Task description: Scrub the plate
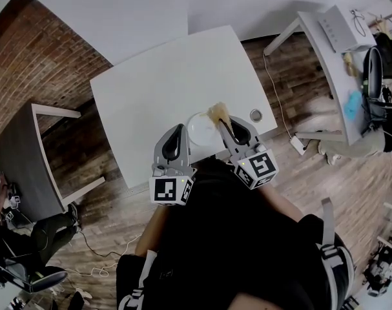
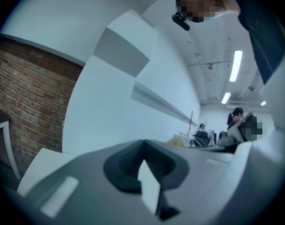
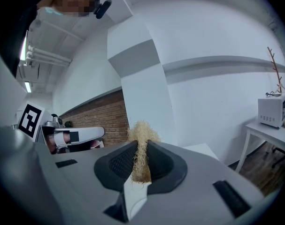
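A white plate [image 1: 201,129] lies near the front edge of the white table [image 1: 150,89]. My right gripper [image 1: 223,124] is shut on a tan fibre scrubber [image 1: 217,112], which hangs over the plate's right rim. In the right gripper view the scrubber [image 3: 142,150] stands pinched between the jaws of the right gripper [image 3: 141,161]. My left gripper [image 1: 179,132] sits just left of the plate. Its jaws are shut in the left gripper view [image 2: 143,165], with nothing seen between them. Both gripper views look out at walls and ceiling, so neither shows the plate.
A small round metal thing [image 1: 256,115] rests on the table, right of the plate. A grey table [image 1: 18,154] stands at the left and a white desk [image 1: 334,57] with clutter at the right. A microwave [image 3: 272,110] sits on a side table.
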A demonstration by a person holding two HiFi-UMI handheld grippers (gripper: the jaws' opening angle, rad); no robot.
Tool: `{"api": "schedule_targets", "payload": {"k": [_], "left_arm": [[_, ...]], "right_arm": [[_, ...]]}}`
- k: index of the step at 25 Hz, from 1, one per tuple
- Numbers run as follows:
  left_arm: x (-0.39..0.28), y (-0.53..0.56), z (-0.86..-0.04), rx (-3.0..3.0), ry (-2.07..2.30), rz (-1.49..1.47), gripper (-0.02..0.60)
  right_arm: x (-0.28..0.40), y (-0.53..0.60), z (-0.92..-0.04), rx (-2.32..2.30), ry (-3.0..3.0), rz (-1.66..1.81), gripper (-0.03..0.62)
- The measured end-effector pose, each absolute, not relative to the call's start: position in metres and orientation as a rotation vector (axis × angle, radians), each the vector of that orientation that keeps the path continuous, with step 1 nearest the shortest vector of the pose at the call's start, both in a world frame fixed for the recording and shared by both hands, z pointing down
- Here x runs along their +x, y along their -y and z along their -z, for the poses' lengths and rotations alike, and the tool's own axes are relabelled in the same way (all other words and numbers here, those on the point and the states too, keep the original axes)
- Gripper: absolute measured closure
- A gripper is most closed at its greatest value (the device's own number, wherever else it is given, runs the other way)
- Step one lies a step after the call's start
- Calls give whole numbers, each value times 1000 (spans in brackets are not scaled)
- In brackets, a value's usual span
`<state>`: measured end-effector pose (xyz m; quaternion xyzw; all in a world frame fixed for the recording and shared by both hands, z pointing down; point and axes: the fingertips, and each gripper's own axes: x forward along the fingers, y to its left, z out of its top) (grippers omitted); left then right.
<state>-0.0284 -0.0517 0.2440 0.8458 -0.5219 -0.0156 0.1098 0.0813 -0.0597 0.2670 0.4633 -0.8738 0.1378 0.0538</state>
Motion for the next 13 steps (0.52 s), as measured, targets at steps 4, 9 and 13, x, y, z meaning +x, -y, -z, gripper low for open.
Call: {"api": "schedule_targets", "payload": {"k": [4, 9, 13], "left_arm": [[-31, 52, -244, 2486, 1538, 47, 577], [-30, 51, -245, 2486, 1527, 38, 578], [-29, 48, -245, 2489, 1526, 44, 577]], "right_arm": [[78, 59, -268, 1406, 2654, -417, 546], [77, 58, -268, 1404, 2653, -423, 546], [76, 54, -269, 1399, 2659, -429, 546]]}}
